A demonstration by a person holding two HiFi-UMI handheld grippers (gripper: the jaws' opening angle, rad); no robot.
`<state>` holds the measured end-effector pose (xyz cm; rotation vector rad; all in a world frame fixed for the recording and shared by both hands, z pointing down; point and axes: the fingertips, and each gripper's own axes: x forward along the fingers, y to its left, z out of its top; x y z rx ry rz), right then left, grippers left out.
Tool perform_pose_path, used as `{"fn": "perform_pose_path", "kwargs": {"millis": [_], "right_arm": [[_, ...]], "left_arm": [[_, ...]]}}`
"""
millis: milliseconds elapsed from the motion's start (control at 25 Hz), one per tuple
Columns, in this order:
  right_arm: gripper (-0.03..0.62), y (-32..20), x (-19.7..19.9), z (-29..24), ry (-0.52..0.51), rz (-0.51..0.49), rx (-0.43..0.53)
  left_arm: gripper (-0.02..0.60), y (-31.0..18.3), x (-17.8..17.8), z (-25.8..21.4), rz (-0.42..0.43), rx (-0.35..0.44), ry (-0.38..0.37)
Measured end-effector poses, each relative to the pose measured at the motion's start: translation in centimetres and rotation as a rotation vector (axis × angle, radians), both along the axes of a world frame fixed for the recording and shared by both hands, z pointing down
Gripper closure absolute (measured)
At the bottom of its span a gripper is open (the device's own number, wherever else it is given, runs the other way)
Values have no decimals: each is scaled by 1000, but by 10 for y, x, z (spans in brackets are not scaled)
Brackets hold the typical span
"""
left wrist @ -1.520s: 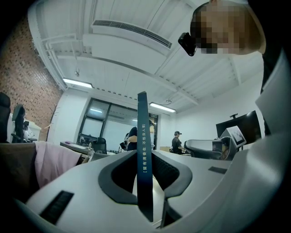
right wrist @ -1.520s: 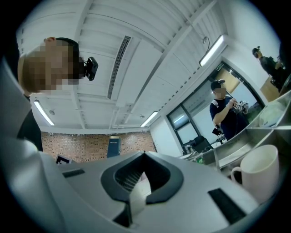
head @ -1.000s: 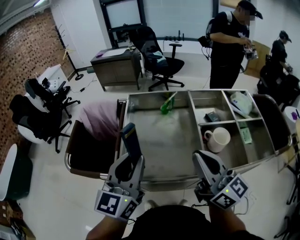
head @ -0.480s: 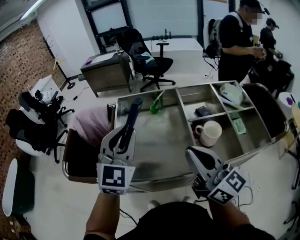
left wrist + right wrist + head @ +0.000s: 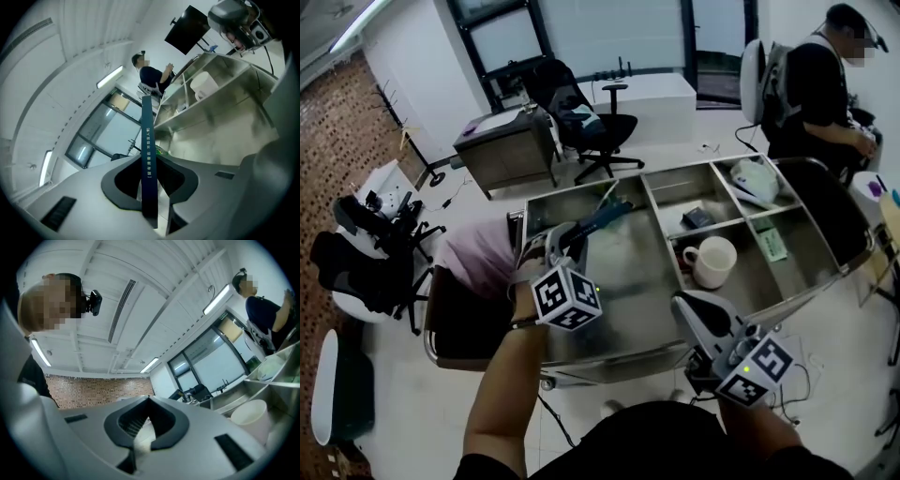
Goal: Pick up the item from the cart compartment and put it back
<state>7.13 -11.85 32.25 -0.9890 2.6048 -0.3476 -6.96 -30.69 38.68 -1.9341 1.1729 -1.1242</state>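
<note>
One slim dark-blue box [image 5: 147, 150], white-lettered

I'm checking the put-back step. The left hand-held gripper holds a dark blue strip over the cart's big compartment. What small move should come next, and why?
Probably lower the left hand-held gripper toward the floor of the large compartment, then release. Its jaws are clamped on the dark blue strip, which appears raised above the steel rather than resting on it.
</note>
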Motion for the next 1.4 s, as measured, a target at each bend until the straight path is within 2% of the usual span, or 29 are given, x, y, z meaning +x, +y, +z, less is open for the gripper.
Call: {"fn": "perform_pose_path", "kwargs": {"millis": [120, 200, 360, 440, 480, 800, 1040, 1120, 1160, 1200, 1320, 1400], "right_arm": [[574, 0, 3, 0, -6, 11, 1], [574, 0, 4, 0, -7, 14, -2], [574, 0, 5, -1, -9, 18, -2], [574, -1, 6, 1, -10, 20, -4], [574, -2, 6, 1, -10, 21, -6], [574, -5, 3, 1, -7, 16, -10], [574, -5, -6, 3, -1, -7, -13], [574, -5, -9, 3, -2, -12, -13], [574, -5, -10, 3, -3, -13, -11], [574, -5, -11, 4, -2, -14, -6], [574, -5, -14, 4, 13, -20, 6], [574, -4, -18, 6, 21, -34, -3]], "left_arm": [[499, -19, 2, 24, -2, -52, -117], [497, -27, 3, 32, 1, -82, -134], [486, -33, 6, 49, 6, -184, -110], [378, -35, 8, 54, 8, -207, -72], [360, -35, 9, 53, 10, -208, -50], [360, -30, 10, 43, 21, -218, 12], [362, -12, 17, 22, 38, -243, 240], [408, -7, 15, 13, 25, -248, 344], [508, -5, 12, 9, 10, -252, 417], [581, -1, 9, 5, -7, -264, 505], [581, 10, -1, 3, -58, -327, 770], [581, 17, -10, 0, -84, -331, 889]]}}
